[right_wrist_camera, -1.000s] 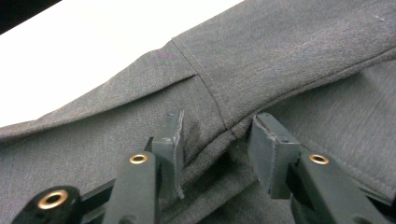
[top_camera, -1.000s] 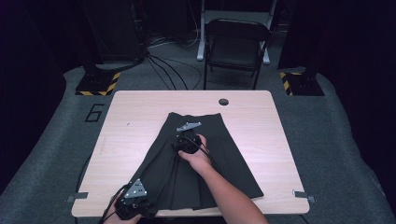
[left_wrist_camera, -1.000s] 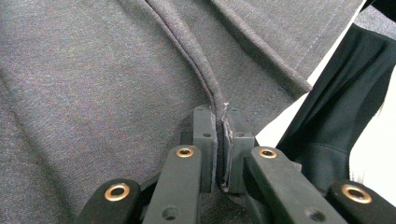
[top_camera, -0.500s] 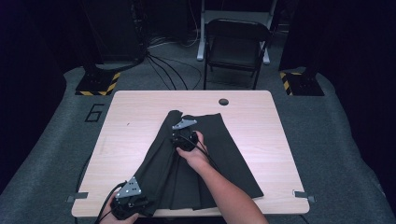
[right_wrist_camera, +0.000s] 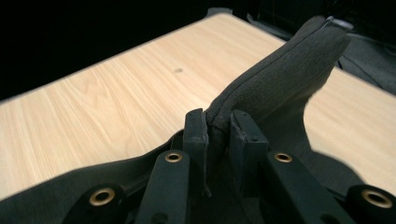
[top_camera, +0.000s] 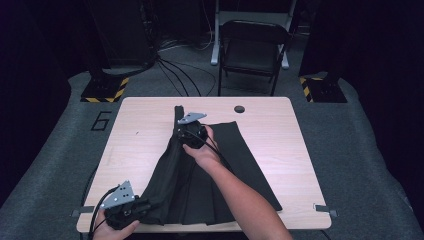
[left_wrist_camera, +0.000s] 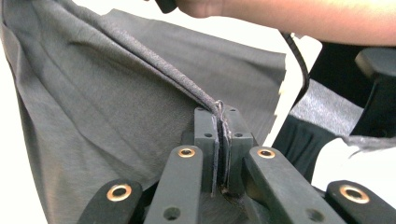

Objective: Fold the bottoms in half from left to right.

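A black garment (top_camera: 172, 187) lies on the wooden table (top_camera: 145, 130), and its left edge is pulled up into a taut ridge between my two grippers. At the near left corner my left gripper (top_camera: 146, 204) is shut on the cloth's edge; the thin hem (left_wrist_camera: 187, 88) sits pinched between its pads (left_wrist_camera: 219, 121). Near the table's middle my right gripper (top_camera: 181, 126) holds the far end raised. Its jaws have just been closing, and a thick fold of cloth (right_wrist_camera: 280, 70) is clamped between them (right_wrist_camera: 218, 123). The right part of the garment (top_camera: 250, 165) stays flat.
A round hole (top_camera: 239, 108) marks the table's far side. Behind the table stand a folding chair (top_camera: 252, 50), floor cables (top_camera: 175, 75) and striped stand bases (top_camera: 105, 90). Bare wood (right_wrist_camera: 116, 107) stretches left of the garment.
Both grippers have risen, lifting the garment's left edge off the table into a ridge. The right gripper has shifted slightly toward the far side.
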`<state>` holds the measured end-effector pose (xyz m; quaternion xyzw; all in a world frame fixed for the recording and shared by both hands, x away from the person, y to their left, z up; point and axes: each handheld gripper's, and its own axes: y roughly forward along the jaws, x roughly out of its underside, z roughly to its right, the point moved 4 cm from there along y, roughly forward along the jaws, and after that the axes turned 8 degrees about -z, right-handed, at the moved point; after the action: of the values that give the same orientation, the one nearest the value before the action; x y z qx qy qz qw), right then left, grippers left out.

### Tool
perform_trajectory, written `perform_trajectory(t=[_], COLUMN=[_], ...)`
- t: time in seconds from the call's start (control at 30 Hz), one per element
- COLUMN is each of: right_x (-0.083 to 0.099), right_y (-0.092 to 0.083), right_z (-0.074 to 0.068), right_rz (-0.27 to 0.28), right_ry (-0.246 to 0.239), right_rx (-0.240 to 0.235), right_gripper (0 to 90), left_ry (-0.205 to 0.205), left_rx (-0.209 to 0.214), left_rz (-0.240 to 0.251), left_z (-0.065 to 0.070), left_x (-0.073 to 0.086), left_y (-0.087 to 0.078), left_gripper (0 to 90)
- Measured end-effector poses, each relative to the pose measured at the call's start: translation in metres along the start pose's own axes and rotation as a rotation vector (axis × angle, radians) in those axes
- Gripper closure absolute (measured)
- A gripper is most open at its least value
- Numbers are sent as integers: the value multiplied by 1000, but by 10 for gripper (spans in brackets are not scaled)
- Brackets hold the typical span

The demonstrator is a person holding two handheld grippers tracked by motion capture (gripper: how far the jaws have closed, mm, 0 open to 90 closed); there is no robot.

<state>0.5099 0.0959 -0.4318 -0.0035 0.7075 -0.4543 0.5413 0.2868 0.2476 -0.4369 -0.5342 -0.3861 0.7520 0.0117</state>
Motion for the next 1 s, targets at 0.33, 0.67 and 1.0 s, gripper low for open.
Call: perform_trajectory(t=[0.33,0.67,1.0], right_x=[-34,-66,-52], right_y=[-25,-64,-67], right_z=[1,11,29], right_rz=[74,191,125], right_ry=[-27,-27,5], right_rx=[13,62,51], right_gripper=[775,899,780], left_ry=[66,120,83], left_rx=[28,53,74], left_rz=[82,141,21], left_z=[12,25,24], left_x=[-45,-80,-69], left_y=[-13,-28,14], left_gripper=[863,866,867])
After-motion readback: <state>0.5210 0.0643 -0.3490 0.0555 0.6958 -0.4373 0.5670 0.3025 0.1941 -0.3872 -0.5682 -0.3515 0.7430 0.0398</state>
